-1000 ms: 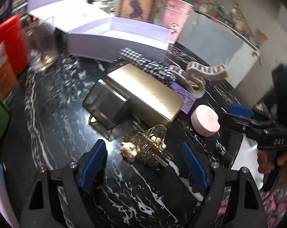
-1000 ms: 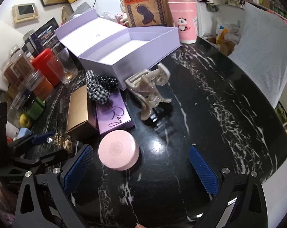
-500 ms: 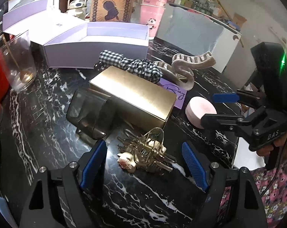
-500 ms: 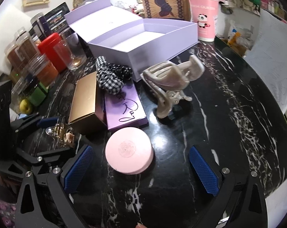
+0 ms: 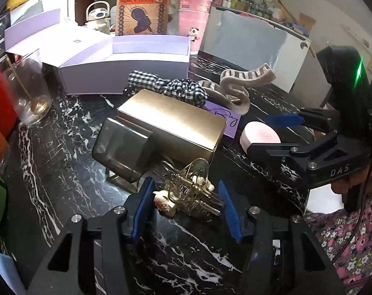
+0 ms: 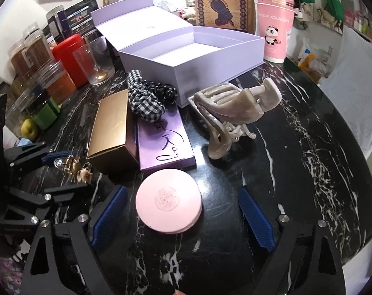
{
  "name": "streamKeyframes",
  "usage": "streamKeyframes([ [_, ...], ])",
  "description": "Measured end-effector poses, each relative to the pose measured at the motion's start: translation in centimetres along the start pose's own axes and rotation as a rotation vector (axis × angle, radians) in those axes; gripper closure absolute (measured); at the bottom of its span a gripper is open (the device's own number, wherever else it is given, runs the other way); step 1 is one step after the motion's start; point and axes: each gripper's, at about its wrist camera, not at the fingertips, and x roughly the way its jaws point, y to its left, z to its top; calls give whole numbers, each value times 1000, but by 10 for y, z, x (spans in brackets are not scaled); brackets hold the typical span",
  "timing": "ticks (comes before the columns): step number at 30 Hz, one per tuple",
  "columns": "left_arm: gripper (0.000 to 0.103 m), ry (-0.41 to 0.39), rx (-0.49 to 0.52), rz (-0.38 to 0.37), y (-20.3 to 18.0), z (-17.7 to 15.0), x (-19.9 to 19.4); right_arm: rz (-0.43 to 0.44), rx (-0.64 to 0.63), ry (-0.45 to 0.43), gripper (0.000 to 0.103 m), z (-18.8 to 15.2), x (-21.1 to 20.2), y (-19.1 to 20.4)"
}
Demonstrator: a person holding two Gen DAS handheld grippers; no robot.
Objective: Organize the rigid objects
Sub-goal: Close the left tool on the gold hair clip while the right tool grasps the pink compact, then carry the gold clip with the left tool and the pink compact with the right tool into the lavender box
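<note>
While jaws are being narrowed, the gold hair clip (image 5: 186, 194) is being framed, unclamped, by the left gripper (image 5: 186, 206) beside the gold box (image 5: 171, 125); the pink round case (image 6: 168, 206) is being straddled, untouched, by the right gripper (image 6: 183, 218) on the black marble table (image 6: 296, 162).

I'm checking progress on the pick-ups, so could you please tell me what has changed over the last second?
The left claw has been closing around the gold hair clip, and the right claw around the pink round case; both have drawn nearer to their items, which sit between the pads, not yet pressed. The gold box, beige claw clip and open lilac box stayed put.
</note>
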Motion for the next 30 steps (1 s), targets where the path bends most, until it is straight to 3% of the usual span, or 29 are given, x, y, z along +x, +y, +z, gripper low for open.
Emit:
streamKeyframes([
  [2,50,-12,-6,9,-1,-1,-2,-5,-4,-9,21,-1,-1,1],
  [5,50,-27,-8,12,-2,-1,-6,-1,-13,-21,45,-2,-2,2],
  [7,50,-35,-12,20,-4,-1,-7,3,-8,-29,52,-2,-3,1],
  [17,50,-49,-49,41,-5,-5,-17,41,-7,-39,52,-6,-11,2],
  [30,50,-124,-68,30,-19,18,-34,83,-70,-116,52,-2,-43,11],
])
